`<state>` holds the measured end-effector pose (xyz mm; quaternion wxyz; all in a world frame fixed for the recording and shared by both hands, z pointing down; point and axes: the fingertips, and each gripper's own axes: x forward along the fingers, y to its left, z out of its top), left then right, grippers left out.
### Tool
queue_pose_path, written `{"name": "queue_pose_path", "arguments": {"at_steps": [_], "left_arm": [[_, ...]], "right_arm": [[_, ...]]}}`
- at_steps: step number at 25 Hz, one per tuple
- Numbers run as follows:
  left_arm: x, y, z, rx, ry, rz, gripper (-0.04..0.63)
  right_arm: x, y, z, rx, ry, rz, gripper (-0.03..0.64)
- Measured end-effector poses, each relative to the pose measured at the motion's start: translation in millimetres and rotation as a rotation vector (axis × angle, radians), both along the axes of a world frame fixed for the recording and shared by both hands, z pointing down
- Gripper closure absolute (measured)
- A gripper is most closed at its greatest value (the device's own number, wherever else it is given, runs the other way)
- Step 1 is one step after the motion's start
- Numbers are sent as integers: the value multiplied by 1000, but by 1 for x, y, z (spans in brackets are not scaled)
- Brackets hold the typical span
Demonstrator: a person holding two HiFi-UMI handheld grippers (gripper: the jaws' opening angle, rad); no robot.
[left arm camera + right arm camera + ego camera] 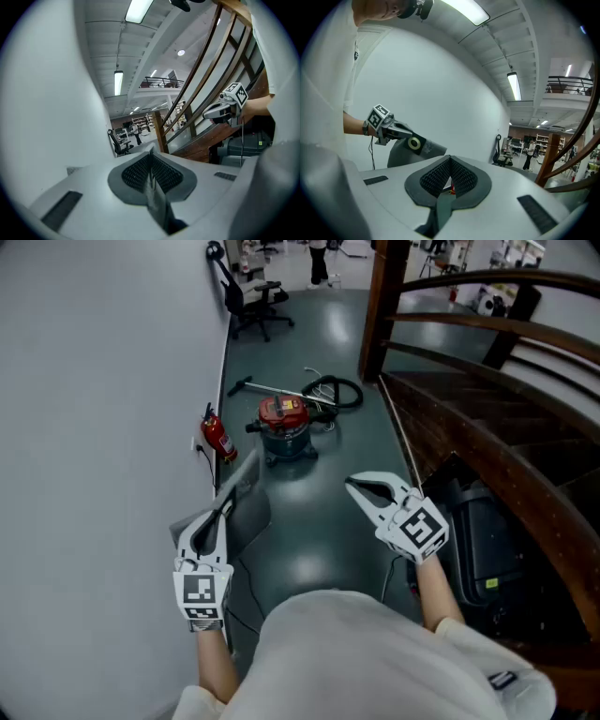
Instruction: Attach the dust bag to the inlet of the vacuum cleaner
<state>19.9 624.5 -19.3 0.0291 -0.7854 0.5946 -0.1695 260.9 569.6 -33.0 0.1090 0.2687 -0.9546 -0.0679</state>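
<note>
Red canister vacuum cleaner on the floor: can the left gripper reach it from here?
Probably not yet. The red canister vacuum cleaner stands well ahead of the left gripper, which clamps the grey dust bag; only dark green floor lies between.

lt: bright, ovhd tubes point(471, 11) | glare on floor point(309, 566) | gripper views fisheye, edges dark

Floor point(319, 521) lies open to the vacuum cleaner point(284, 425), between wall point(94, 381) and staircase point(473, 442).
</note>
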Motion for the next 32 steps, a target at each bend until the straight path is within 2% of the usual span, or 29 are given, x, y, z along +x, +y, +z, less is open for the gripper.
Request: {"name": "queue_pose_path", "arguments": {"at_steps": [4, 8, 13, 17, 20, 24, 29, 32], "left_arm": [[4, -1, -2, -1, 2, 4, 571], [15, -2, -2, -3, 6, -1, 571], [29, -2, -4, -6, 1, -13, 571], [44, 0, -3, 0, 6, -34, 571], [51, -2, -2, 5, 17, -54, 571], [59, -5, 4, -8, 37, -66, 571], [56, -30, 11, -15, 52, -69, 571], [52, -53, 15, -21, 61, -63, 571]], "right_arm": [[2, -2, -2, -11, -18, -4, 591], [7, 2, -13, -5, -73, -61, 589], [20, 0, -20, 66, -25, -55, 589], [38, -5, -16, 84, -41, -37, 589], [43, -3, -10, 83, -53, -83, 589], [44, 5, -4, 26, -77, -168, 589], [53, -35, -5, 43, -105, -69, 589], [52, -58, -4, 28, -105, -47, 589]]}}
